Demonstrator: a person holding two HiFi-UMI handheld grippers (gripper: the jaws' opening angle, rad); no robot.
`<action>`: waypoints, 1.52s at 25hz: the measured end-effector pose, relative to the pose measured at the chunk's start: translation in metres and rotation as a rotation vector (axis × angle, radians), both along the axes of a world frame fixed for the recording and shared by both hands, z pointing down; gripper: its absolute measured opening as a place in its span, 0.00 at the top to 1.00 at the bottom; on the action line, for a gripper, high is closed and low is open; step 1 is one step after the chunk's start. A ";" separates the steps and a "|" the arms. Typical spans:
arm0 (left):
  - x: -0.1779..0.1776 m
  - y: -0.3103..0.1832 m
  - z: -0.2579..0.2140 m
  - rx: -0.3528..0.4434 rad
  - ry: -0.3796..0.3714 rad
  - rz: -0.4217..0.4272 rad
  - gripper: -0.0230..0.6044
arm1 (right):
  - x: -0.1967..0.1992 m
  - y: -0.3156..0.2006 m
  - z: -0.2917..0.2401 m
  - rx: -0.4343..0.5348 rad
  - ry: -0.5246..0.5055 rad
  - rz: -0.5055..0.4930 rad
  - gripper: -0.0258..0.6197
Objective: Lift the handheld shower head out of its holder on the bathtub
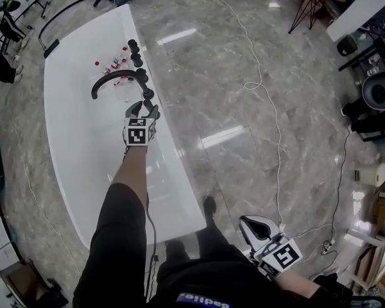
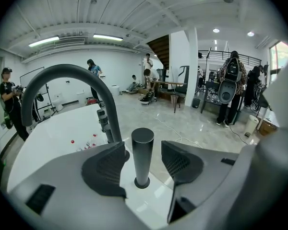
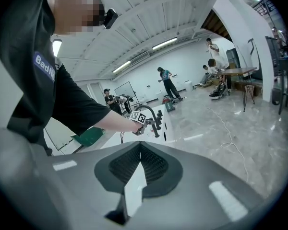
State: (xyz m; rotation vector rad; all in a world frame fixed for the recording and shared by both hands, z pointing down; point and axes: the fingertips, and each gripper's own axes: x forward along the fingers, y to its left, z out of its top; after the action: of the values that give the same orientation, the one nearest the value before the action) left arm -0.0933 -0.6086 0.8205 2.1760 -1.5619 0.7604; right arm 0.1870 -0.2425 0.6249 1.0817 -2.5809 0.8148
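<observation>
Near centre: right gripper (image 3: pixel 140 147) with dark ribbed pads pressed together, nothing held between them. Left edge: black short-sleeved shirt (image 3: pixel 36 80) and a bare forearm (image 3: pixel 113 122) reaching to the far side. At the end of that forearm: left gripper (image 3: pixel 145 126) with its marker cube, close to a black curved faucet (image 3: pixel 149 108) and dark upright fittings on a white bathtub (image 3: pixel 170 125); contact not discernible. Green item (image 3: pixel 89 137) on the floor left of the tub. Far background: standing person (image 3: pixel 166 83), further people at a table (image 3: pixel 235 72) to the right. White cable (image 3: pixel 225 123) lying on a glossy marble floor (image 3: pixel 259 143).
</observation>
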 end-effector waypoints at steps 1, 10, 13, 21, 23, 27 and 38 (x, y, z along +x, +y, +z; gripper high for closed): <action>0.002 -0.002 0.004 -0.003 -0.005 0.001 0.61 | 0.002 -0.001 0.001 -0.002 0.003 0.001 0.96; 0.004 -0.014 0.023 -0.042 -0.062 -0.025 0.74 | 0.025 0.010 0.018 -0.037 0.051 0.019 0.96; 0.004 -0.009 0.021 -0.056 -0.067 -0.020 0.74 | 0.024 0.010 0.015 -0.028 0.046 0.021 0.96; 0.003 0.018 -0.036 0.046 -0.051 -0.006 0.74 | 0.004 0.010 -0.014 0.021 -0.028 0.028 0.96; 0.005 0.028 -0.053 0.072 -0.040 0.006 0.74 | -0.008 0.006 -0.034 0.060 -0.066 0.020 0.96; 0.007 0.056 -0.098 0.138 0.012 0.014 0.74 | -0.023 0.022 -0.049 0.091 -0.062 -0.014 0.96; -0.015 0.167 -0.183 0.243 0.120 0.035 0.74 | -0.085 0.068 -0.094 0.136 -0.095 -0.077 0.96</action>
State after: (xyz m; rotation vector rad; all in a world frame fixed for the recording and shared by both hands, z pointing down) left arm -0.1080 -0.4415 0.6372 2.3764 -1.6318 0.4600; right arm 0.1019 -0.1740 0.5313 0.9950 -2.7738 0.6973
